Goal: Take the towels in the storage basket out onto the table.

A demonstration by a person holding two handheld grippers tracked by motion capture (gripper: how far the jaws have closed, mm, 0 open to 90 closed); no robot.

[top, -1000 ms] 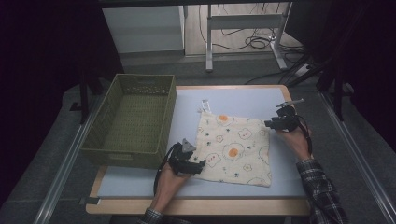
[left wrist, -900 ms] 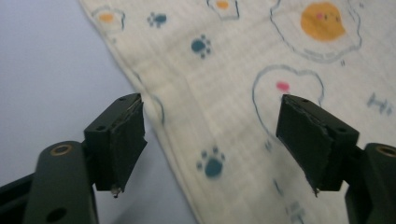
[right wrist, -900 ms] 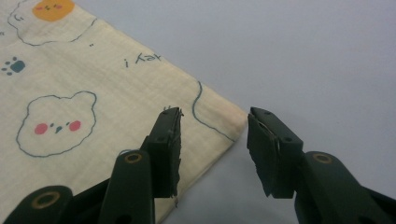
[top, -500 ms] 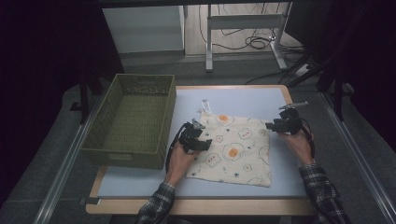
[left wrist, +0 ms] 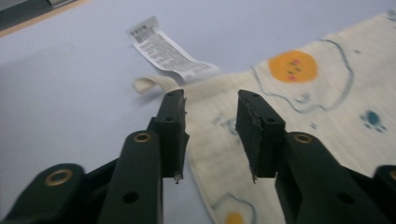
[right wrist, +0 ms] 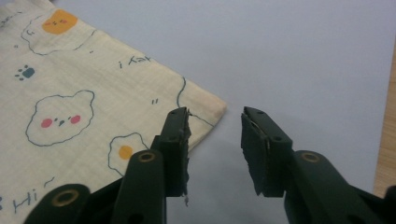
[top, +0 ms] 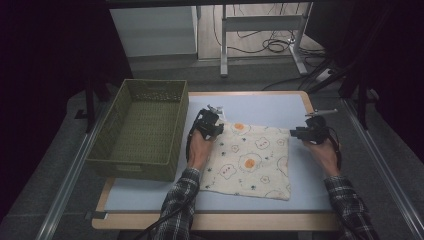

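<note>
At the far left of the table (top: pixel 150 192) stands an olive-green mesh basket (top: pixel 142 130), its long side running away from the person. Just to its right the left gripper (top: pixel 212 119) hovers at the far left corner of the cloth (top: pixel 250 160), the person's left hand (top: pixel 200 147) resting over the cloth's left edge. In the left gripper view the jaws stand apart with nothing between them, one over the bare blue surface, the other over the fabric, straddling the cloth's edge. Just beyond them a cream hanging loop (left wrist: pixel 149 84) and a white printed care label (left wrist: pixel 170 58) stick out from that corner onto the table.

The cloth is a square of cream, lightly crinkled fabric lying flat in the middle of the table, well apart from the basket. It is printed with fried eggs with orange yolks, outlined bear-shaped toast faces with pink cheeks, small blue paw prints and bits of lettering.

At the right, the right gripper (top: pixel 306 131) sits at the cloth's far right corner (right wrist: pixel 212 105). Its jaws are spread and grip nothing; the corner lies just ahead of the left jaw, not touching either.
</note>
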